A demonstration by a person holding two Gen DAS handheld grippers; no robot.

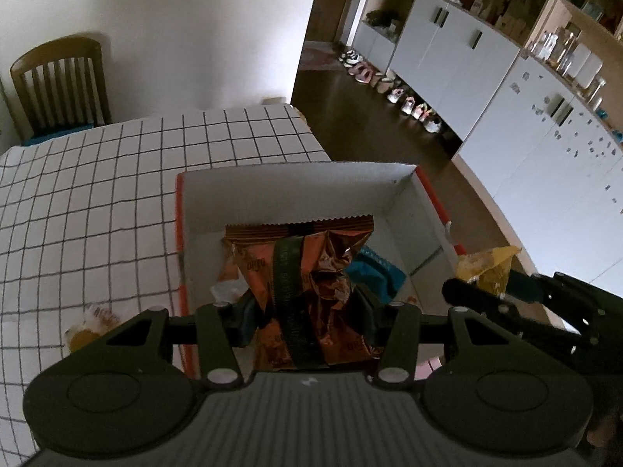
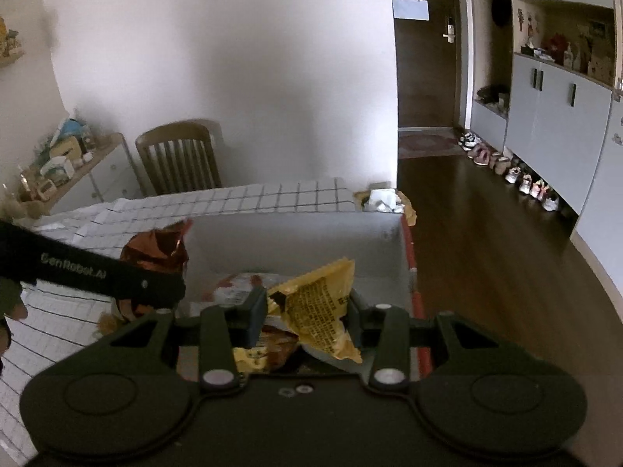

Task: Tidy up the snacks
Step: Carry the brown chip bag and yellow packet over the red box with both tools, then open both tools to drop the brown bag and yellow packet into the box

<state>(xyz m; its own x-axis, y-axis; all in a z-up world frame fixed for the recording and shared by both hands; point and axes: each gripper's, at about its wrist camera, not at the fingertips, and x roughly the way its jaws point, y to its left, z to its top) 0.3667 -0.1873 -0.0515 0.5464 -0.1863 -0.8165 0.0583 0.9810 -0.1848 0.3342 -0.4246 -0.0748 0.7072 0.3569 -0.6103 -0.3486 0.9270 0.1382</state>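
Copper-foil snack pack (image 1: 311, 292) clamped in left gripper (image 1: 307, 323), yellow packet (image 2: 319, 307) clamped in right gripper (image 2: 307, 319), both over open white box (image 1: 296, 194) — lower well inside walls, then release, avoiding cross-arm collision.

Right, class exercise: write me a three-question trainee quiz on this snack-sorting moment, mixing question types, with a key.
1. True or false: the left gripper grips an orange-brown foil packet.
2. What colour is the packet in the right gripper? A blue, B yellow, C green.
3. Fill in: both packets hang above an open white ____ on the checked tablecloth.

Key: 1 true; 2 B; 3 box, which already holds other snacks, such as a blue packet.
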